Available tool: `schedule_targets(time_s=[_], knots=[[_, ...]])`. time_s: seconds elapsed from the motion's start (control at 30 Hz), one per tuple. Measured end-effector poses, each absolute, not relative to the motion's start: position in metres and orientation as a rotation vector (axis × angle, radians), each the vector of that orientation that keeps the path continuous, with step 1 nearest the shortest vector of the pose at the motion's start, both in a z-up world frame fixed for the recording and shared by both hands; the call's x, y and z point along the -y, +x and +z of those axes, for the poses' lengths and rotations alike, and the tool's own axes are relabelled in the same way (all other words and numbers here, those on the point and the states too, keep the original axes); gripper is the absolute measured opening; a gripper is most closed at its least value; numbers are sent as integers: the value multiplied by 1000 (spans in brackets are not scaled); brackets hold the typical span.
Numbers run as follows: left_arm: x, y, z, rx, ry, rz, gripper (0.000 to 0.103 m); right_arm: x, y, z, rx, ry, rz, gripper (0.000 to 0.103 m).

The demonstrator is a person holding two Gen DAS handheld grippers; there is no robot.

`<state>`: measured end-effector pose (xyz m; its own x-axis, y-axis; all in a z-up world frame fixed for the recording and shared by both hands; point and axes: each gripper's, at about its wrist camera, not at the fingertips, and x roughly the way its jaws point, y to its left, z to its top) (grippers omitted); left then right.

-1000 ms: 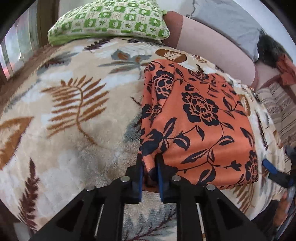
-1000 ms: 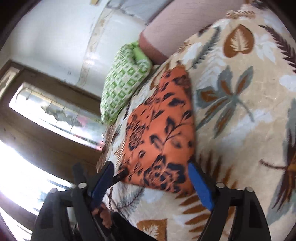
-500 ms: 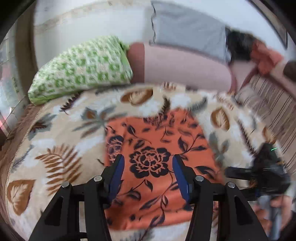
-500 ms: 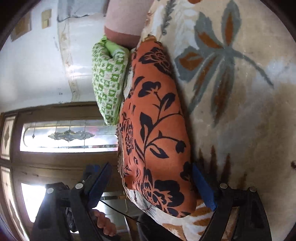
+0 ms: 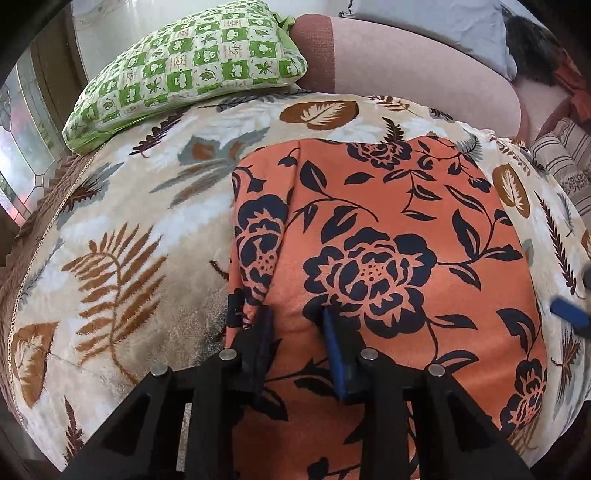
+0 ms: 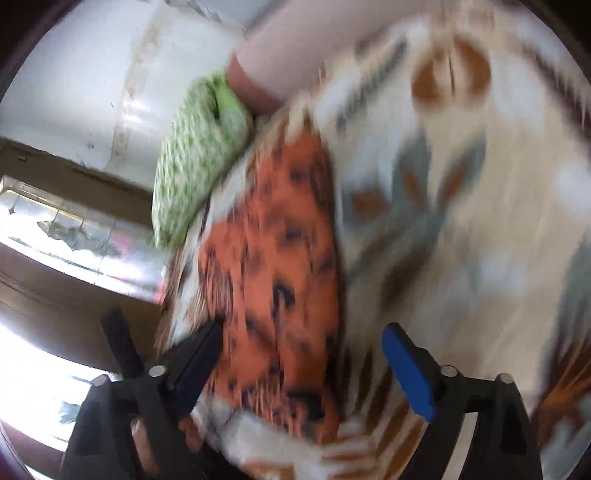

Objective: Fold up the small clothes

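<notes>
An orange garment with dark floral print lies folded flat on a leaf-patterned blanket. My left gripper is open, its fingertips resting on the garment's near left part with a small ridge of cloth between them. My right gripper is open wide, over the garment's near end; this view is blurred by motion. A blue pad of the right gripper shows at the right edge of the left wrist view.
A green checked pillow lies at the blanket's far left, also in the right wrist view. A pink bolster and grey cloth lie behind. Striped fabric is at the right. A window is at the left.
My left gripper let go of the garment's corner, opened, lifted, then came down onto the garment's near left part. My right gripper stayed open and swung over the garment's end.
</notes>
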<state>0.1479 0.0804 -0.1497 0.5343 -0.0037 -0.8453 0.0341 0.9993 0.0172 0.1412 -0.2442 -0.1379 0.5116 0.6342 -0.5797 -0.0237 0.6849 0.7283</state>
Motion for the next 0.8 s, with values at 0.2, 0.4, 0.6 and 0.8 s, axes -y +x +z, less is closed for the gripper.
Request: schedule_targets(time_s=[0.2, 0.4, 0.6, 0.8], knots=[[-84, 147, -149, -1004, 20, -29, 30, 210, 186, -182, -1143, 820, 567, 49], [-83, 148, -150, -1001, 28, -53, 30, 217, 179, -208, -1164, 890, 473, 40], [-85, 148, -150, -1001, 14, -58, 30, 209, 180, -159, -1070, 739, 480, 80], [-86, 149, -150, -1005, 7, -61, 30, 203, 230, -175, -1100, 790, 475, 82]])
